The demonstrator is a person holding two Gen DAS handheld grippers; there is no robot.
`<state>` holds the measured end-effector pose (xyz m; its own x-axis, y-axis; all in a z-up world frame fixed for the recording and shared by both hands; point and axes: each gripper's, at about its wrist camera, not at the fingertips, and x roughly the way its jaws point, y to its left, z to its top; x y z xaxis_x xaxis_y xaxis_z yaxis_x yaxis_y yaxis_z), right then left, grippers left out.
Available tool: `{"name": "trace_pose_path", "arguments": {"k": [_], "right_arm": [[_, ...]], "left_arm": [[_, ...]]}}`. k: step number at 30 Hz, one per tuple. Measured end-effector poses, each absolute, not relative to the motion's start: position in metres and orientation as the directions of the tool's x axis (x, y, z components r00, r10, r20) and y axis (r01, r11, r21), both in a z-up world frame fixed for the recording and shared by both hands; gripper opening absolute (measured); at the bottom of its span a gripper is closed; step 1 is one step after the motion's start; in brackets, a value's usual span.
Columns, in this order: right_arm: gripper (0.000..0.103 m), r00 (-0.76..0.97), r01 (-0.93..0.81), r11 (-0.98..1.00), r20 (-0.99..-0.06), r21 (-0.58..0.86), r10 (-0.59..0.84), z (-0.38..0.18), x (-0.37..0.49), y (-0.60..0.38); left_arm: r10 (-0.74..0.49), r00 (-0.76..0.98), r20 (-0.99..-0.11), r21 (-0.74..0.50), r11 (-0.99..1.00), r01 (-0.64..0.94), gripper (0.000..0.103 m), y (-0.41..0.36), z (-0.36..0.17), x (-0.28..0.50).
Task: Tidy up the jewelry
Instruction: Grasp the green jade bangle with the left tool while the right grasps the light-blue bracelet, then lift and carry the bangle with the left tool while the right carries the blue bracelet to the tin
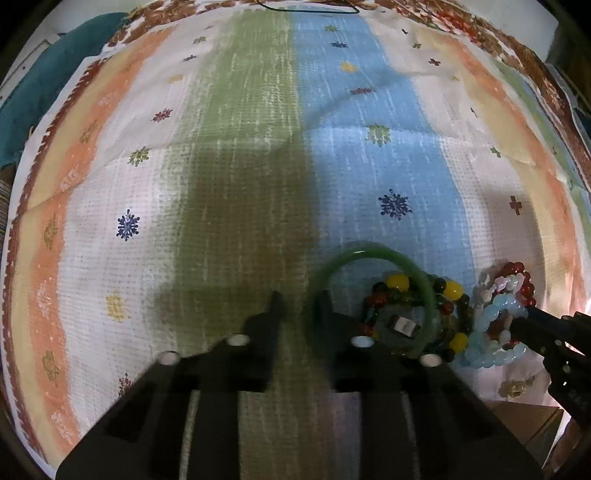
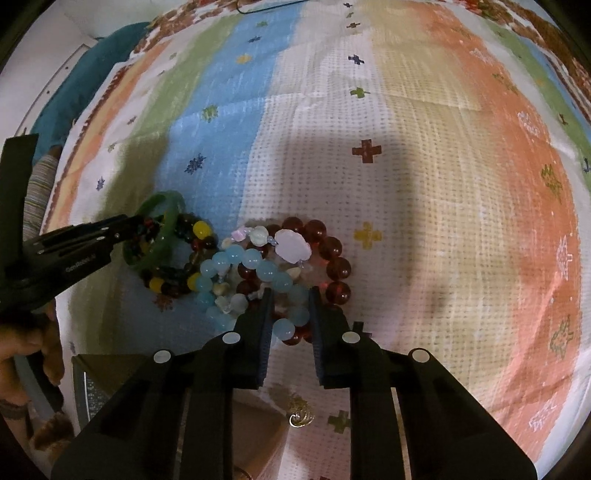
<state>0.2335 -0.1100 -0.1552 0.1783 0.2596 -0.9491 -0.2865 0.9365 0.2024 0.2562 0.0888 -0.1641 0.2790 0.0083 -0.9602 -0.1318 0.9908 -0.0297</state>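
Note:
A green bangle [image 1: 369, 254] lies tilted over a multicolour bead bracelet [image 1: 452, 290] on the striped cloth. A metal ring [image 1: 402, 325] lies inside them. My left gripper [image 1: 299, 299] is open, with the bangle's left rim between its fingers. To the right sit a light-blue bead bracelet [image 2: 236, 260], a dark-red bead bracelet [image 2: 334, 254] and a pale pink charm [image 2: 293, 245]. My right gripper [image 2: 290, 295] is open, its fingertips astride light-blue and red beads at the pile's near edge. The bangle also shows in the right wrist view [image 2: 168, 221].
A striped patterned cloth [image 1: 240, 147] covers the table. A small gold ornament [image 2: 301, 415] lies near the front edge beside a cardboard box [image 2: 99, 373]. A teal fabric [image 1: 33, 92] lies at the far left. A thin dark cord [image 1: 314, 9] lies at the far edge.

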Motion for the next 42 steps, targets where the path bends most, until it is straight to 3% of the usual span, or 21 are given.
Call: {"name": "trace_pose_path", "arguments": {"k": [3, 42], "right_arm": [[0.012, 0.184, -0.294, 0.934, -0.947, 0.202, 0.263, -0.152, 0.233, -0.110], [0.012, 0.377, -0.368, 0.921, -0.886, 0.124, 0.270, -0.072, 0.196, -0.110]], "left_arm": [[-0.006, 0.277, -0.961, -0.046, 0.989, -0.140, 0.007, 0.093, -0.162, 0.256], [-0.003, 0.412, -0.911, -0.053, 0.993, -0.110, 0.009, 0.082, -0.091, 0.222]]}}
